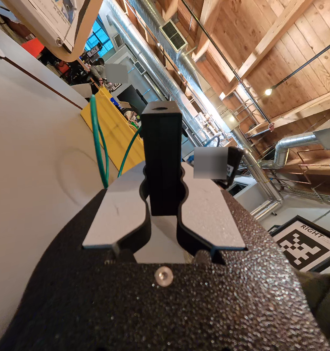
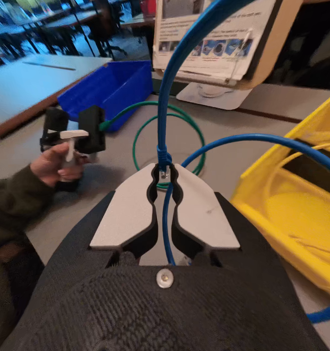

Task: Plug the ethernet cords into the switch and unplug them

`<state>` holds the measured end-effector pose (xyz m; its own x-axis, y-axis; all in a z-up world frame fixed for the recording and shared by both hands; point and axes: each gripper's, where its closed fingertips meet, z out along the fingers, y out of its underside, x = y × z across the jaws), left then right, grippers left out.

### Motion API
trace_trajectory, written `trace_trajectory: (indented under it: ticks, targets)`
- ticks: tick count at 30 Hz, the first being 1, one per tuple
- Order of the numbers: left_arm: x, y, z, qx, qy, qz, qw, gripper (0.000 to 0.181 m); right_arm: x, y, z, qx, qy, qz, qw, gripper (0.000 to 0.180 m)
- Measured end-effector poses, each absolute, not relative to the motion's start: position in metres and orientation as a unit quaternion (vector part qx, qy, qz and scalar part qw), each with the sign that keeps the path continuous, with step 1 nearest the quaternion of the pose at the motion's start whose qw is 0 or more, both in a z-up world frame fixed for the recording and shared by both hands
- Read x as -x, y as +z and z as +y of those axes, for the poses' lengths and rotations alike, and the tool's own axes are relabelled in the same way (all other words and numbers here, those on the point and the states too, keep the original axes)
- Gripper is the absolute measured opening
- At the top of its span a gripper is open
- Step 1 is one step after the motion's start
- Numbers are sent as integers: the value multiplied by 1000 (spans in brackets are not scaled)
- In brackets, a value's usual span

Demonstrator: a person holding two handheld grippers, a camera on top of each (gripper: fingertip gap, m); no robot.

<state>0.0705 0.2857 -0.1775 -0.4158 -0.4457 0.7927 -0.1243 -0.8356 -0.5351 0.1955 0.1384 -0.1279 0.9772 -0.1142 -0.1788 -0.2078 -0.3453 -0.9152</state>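
My left gripper (image 1: 163, 182) is shut on the black switch (image 1: 161, 152) and holds it tilted up above the table. In the right wrist view the left gripper (image 2: 73, 140) shows at the left with the switch (image 2: 92, 131) in it. A green ethernet cord (image 2: 170, 121) is plugged into the switch's side and coils on the table; it also shows in the left wrist view (image 1: 99, 136). My right gripper (image 2: 163, 174) is shut on the clear plug (image 2: 163, 173) of a blue ethernet cord (image 2: 166, 85), which arcs up and back over a yellow bin.
A blue bin (image 2: 111, 89) stands behind the switch. A yellow bin (image 2: 293, 209) stands at the right, with a yellow cord inside. A tablet stand with papers (image 2: 207, 57) is at the back. A person's hand (image 2: 50, 169) holds the left gripper. The grey table (image 2: 236, 133) lies below.
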Motion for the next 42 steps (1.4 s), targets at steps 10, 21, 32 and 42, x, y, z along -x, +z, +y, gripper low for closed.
trace_trajectory:
  ticks: [10,21,32,42]
  targets:
    - [-73,-180,280,530,-794,281,95,27,-318,-153,103,951,-45,54,300,12]
    - [-71,-180,283,528,-796,280,93,27,-355,-239,91,994,-20,55,97,12]
    - [-72,-181,281,527,-798,281,87,27,-356,-241,80,993,-48,39,105,41]
    - [-73,-182,274,527,-804,270,55,28,-176,-149,173,794,219,125,553,43]
